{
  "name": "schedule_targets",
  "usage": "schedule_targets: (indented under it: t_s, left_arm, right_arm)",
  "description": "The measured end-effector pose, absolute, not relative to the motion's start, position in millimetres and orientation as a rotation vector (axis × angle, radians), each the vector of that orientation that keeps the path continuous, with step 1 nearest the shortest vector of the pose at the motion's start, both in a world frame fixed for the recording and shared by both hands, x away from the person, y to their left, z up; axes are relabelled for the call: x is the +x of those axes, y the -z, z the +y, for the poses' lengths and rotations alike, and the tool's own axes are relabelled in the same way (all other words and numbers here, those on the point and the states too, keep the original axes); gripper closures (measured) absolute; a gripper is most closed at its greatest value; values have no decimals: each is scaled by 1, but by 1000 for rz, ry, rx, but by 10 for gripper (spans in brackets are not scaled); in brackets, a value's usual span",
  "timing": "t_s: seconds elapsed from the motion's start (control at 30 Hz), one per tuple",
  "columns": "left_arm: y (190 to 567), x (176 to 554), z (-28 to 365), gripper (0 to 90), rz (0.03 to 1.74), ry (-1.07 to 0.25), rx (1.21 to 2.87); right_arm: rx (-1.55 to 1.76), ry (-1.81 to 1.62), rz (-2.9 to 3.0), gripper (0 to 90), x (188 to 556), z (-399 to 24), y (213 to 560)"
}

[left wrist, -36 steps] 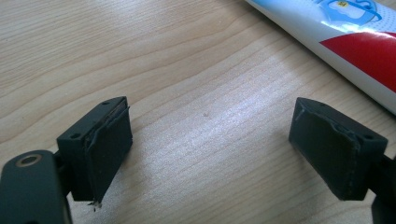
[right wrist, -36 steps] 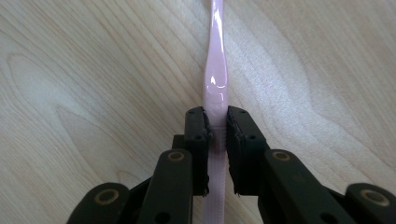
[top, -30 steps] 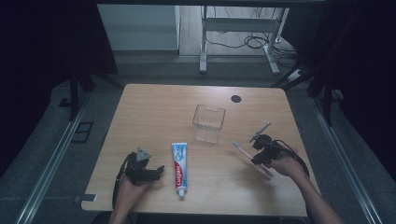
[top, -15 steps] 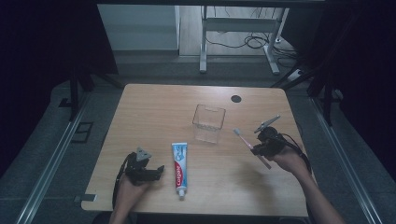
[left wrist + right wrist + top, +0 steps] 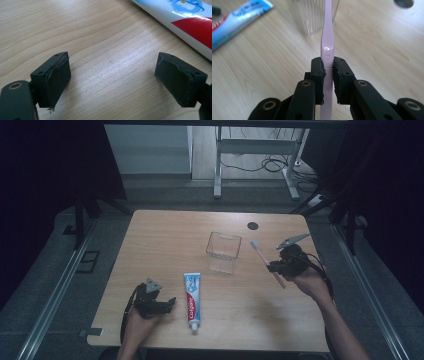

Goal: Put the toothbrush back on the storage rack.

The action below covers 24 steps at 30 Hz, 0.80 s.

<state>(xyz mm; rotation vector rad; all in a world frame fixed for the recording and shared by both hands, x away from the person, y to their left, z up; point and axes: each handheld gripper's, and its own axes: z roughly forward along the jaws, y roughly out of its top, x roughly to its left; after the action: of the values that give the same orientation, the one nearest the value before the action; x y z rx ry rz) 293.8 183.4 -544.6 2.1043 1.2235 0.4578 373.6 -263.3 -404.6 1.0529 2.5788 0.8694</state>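
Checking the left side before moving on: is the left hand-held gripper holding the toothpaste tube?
No: the left hand-held gripper stands open over bare wood, the white, blue and red toothpaste tube lying beside it.

A pale pink toothbrush (image 5: 327,37) with a white head is seen at the right. The toothpaste tube (image 5: 192,300) near the middle is coloured white, blue and red. The cup (image 5: 223,252) is clear, the table (image 5: 170,240) light woodgrain, with a dark round spot (image 5: 253,225) far right.

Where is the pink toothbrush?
The pink toothbrush is pinched in the right gripper at the table's right side, beside the clear cup.
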Motion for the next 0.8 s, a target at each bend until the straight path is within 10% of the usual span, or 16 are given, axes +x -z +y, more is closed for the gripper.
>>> schedule_targets:
  t_s: [0.8]
  left_arm:
    - [545,294,183,133,1228,-455,2102]
  right_arm:
    - [1011,-1134,2428,788,401,-231,386]
